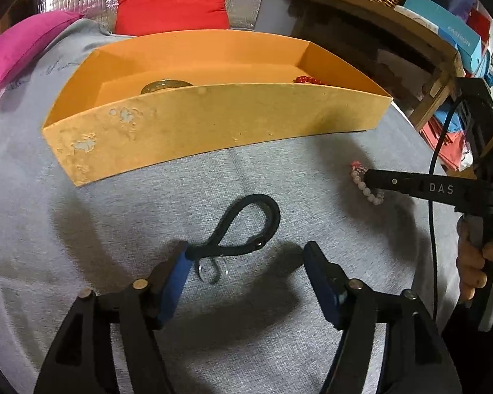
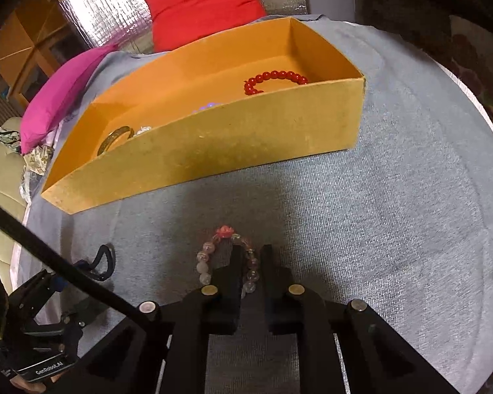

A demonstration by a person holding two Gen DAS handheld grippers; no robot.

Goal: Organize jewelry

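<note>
Landmark: orange box (image 1: 213, 121) on the grey cloth (image 1: 279, 177), open at the top, long side facing both cameras.
Left gripper (image 1: 246, 256): spread wide, holding nothing; blue pads (image 1: 177, 279) on the inner faces. Its left fingertip touches the black cord.
Black cord (image 1: 246, 226): lies on the cloth in front of the box, near its middle, looped in a figure eight. A small clear ring (image 1: 210, 271) sits at its near end, between the fingers.
Right gripper (image 2: 249, 259): nearly closed, with one side of the pale bracelet between its fingers; whether it actually pinches the beads I cannot tell.
Pale bracelet (image 2: 207, 262): on the cloth in front of the box, toward its right end, well apart from the cord. Translucent pinkish beads with a red flower bead (image 2: 225, 230) on the side nearest the box. One finger lies inside the loop, the other outside.
In the box, right end: red bracelet (image 2: 272, 80) on the floor.
In the box, left end: gold bangle (image 2: 115, 138), half hidden by the front wall.
In the box, middle: something small with a purple glint (image 2: 207, 107), mostly hidden.
Behind the box: red cushion (image 1: 171, 0) and pink cushion (image 1: 19, 46).
</note>
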